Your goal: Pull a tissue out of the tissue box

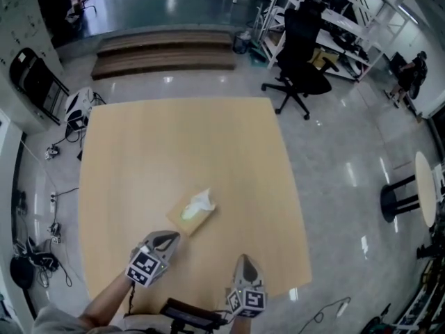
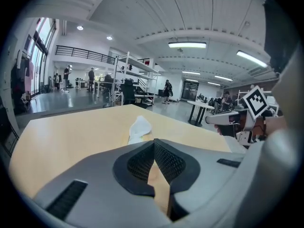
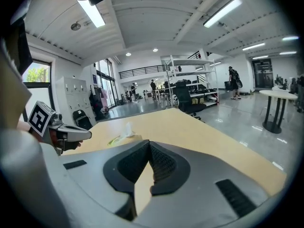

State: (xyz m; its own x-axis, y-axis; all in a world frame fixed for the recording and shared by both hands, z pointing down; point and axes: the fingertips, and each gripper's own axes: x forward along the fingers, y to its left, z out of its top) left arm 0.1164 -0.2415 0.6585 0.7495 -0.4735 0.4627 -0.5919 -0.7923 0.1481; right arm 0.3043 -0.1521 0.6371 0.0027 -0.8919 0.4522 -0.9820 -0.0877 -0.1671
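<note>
- The flat tan cardboard tissue box (image 1: 188, 220) lies on the light wooden table (image 1: 174, 138), near its front edge, just ahead of the grippers.
- In the head view, its long axis runs diagonally, near-left to far-right.
- A white tissue (image 1: 201, 200) pokes up from the top.
- The left gripper (image 1: 167, 238) and right gripper (image 1: 244, 259) are both closed and empty.

Left gripper (image 2: 154, 145): jaws together at the tips, nothing between them.
Tissue (image 2: 140, 126): white, crumpled, standing up just beyond the jaws (tissue box (image 2: 135, 138) beneath mostly hidden).
Table (image 2: 71, 132): pale wood.
Right gripper (image 2: 211, 119): at right, marker cube (image 2: 256, 101) above it.
</note>
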